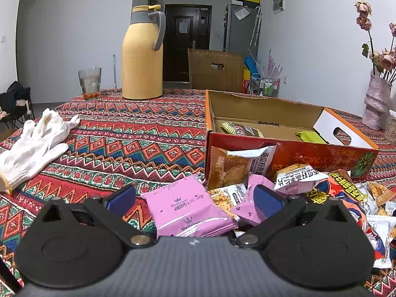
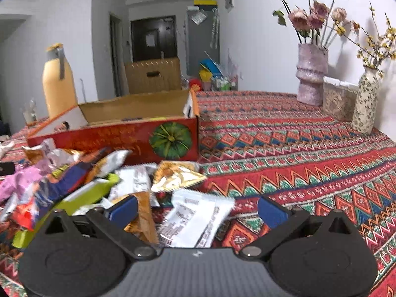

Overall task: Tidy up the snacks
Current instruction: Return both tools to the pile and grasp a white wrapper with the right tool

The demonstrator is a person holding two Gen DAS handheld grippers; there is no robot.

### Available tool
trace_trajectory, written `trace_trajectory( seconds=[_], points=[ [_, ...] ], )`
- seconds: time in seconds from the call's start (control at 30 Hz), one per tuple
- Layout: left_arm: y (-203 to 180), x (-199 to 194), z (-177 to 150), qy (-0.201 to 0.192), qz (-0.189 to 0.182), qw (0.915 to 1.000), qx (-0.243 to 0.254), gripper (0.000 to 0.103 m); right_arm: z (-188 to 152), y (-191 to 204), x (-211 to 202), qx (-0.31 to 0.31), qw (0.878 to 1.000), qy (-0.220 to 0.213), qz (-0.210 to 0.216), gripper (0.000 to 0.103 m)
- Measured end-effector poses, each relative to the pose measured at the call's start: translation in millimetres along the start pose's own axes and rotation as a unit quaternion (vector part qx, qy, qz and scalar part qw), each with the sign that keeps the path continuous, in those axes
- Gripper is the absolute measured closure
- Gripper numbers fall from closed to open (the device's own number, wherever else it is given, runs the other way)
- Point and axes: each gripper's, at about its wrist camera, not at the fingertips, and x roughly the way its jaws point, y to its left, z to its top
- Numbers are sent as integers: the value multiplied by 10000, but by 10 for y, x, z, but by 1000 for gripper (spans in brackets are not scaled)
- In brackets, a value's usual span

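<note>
Patterned tablecloth [image 1: 138, 123] across the whole table, carrying an open red cardboard box [image 1: 321, 153] with a few packets lying inside, a yellow thermos [image 1: 142, 54] and drinking glass [image 1: 89, 81] behind on the far side, a white glove [image 1: 34, 138] off to the left edge. Loose snack pile [image 2: 74, 180] heaped on the cloth just in front of the box's near wall, touching it in places. Left gripper [image 1: 195, 201] spread wide, low over a pink packet [image 1: 185, 208] lying between the fingers with no contact visible; right gripper [image 2: 198, 208] likewise spread wide, empty, over a white wrapper [image 2: 195, 220] at the pile's right edge.
</note>
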Motion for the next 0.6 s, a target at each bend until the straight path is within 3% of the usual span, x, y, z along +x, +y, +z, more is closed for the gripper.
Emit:
trace_trajectory(
  seconds=[0.2, 0.37, 0.5, 0.6],
  points=[
    [5, 6, 1, 15, -25, 10000, -36, 0, -3, -75, 91, 200, 9994, 206, -174, 10],
    [8, 5, 2, 15, -15, 10000, -48, 0, -52, -16, 129, 3, 9992, 385, -131, 29],
    [8, 1, 0, 10, -4, 10000, -65, 0, -108, 6, 99, -116, 9992, 346, -165, 33],
    [9, -1, -1, 8, -6, 10000, -69, 0, -129, 20, 71, -191, 9995, 257, -68, 53]
  ],
)
